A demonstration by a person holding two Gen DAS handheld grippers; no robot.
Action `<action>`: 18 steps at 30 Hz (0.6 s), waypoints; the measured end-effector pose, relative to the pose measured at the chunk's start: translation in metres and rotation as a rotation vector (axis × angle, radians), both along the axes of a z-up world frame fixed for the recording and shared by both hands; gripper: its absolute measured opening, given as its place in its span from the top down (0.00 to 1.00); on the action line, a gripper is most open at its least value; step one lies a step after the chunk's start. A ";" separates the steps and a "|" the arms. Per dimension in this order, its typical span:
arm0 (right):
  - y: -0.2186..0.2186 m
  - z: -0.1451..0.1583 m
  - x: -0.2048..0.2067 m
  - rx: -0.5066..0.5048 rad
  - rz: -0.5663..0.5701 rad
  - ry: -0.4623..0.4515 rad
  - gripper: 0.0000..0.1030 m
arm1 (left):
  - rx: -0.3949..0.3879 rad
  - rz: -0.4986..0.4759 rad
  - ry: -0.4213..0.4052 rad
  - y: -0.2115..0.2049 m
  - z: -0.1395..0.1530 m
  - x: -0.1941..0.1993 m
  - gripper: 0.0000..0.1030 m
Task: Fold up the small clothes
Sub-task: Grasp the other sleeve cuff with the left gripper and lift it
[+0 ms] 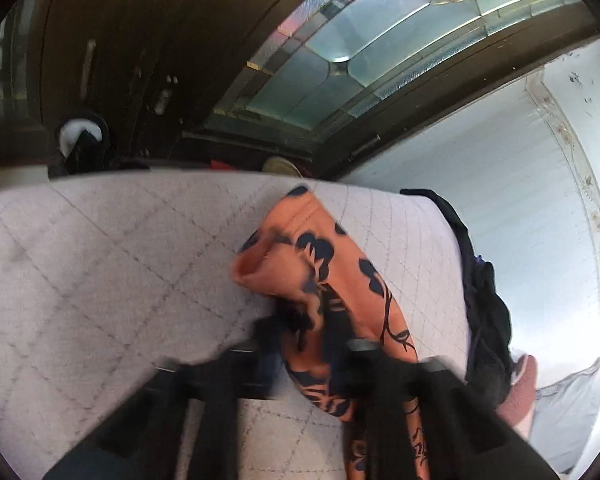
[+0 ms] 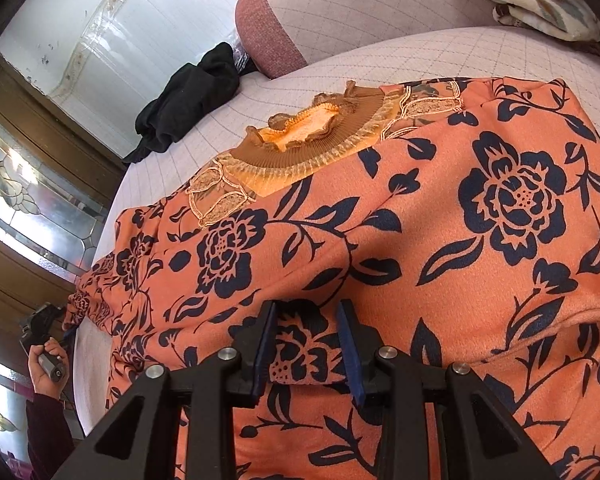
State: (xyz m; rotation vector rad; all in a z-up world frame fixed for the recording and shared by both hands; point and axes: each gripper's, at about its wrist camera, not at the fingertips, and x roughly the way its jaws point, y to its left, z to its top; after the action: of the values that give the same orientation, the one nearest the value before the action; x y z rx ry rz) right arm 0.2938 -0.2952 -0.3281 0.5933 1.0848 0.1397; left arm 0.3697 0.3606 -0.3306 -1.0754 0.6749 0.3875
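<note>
An orange top with dark blue flowers (image 2: 440, 216) lies spread on the quilted pale cushion (image 2: 420, 56), its ruffled brown collar (image 2: 300, 136) toward the far side. My right gripper (image 2: 307, 344) hovers low over the body of the top, jaws apart, nothing between them. In the left wrist view my left gripper (image 1: 304, 344) is shut on the sleeve end (image 1: 320, 280) of the top, the cuff bunched ahead of the fingers above the cushion (image 1: 100, 260). The left gripper (image 2: 70, 322) also shows in the right wrist view, holding the sleeve at the cushion's left edge.
A black garment (image 2: 188, 96) lies bunched at the cushion's far edge, also in the left wrist view (image 1: 484, 312). A round bolster (image 2: 284, 20) and a floral pillow (image 2: 540, 0) sit behind. A dark wooden door with leaded glass (image 1: 340, 60) stands beyond the cushion.
</note>
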 end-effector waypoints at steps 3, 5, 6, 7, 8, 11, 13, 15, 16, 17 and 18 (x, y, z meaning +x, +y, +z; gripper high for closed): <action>-0.001 -0.001 0.000 0.004 0.000 0.000 0.66 | 0.036 -0.006 -0.022 -0.009 0.014 0.000 0.95; -0.001 0.000 0.001 0.005 -0.003 0.004 0.66 | 0.097 -0.052 -0.066 -0.024 0.042 0.002 0.95; -0.001 0.000 0.001 0.005 -0.005 0.006 0.66 | 0.130 -0.076 -0.091 -0.033 0.056 0.003 0.95; -0.001 0.000 0.001 0.006 -0.008 0.008 0.66 | 0.168 -0.108 -0.121 -0.046 0.075 0.002 0.95; -0.001 0.000 0.001 0.005 -0.010 0.010 0.66 | 0.203 -0.146 -0.150 -0.062 0.094 0.002 0.95; 0.001 0.003 0.001 -0.012 -0.008 0.011 0.67 | 0.278 -0.298 -0.253 -0.122 0.149 -0.006 0.95; 0.001 0.006 0.000 -0.022 -0.011 0.010 0.66 | 0.331 -0.408 -0.314 -0.171 0.181 -0.014 0.95; 0.000 0.010 -0.001 -0.026 -0.015 0.000 0.67 | 0.372 -0.520 -0.364 -0.221 0.204 -0.023 0.95; -0.001 0.013 -0.002 -0.028 -0.019 -0.010 0.67 | 0.381 -0.589 -0.386 -0.252 0.213 -0.028 0.95; -0.003 0.016 -0.003 -0.033 -0.022 -0.020 0.67 | 0.382 -0.644 -0.399 -0.275 0.216 -0.031 0.95; -0.005 0.020 -0.003 -0.038 -0.026 -0.032 0.67 | 0.383 -0.703 -0.407 -0.299 0.218 -0.033 0.95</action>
State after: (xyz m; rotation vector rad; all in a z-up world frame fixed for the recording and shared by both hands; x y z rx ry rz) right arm 0.2903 -0.3000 -0.3081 0.5689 1.0461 0.1055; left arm 0.3366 0.0620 -0.1127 -0.4782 0.5402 -0.2993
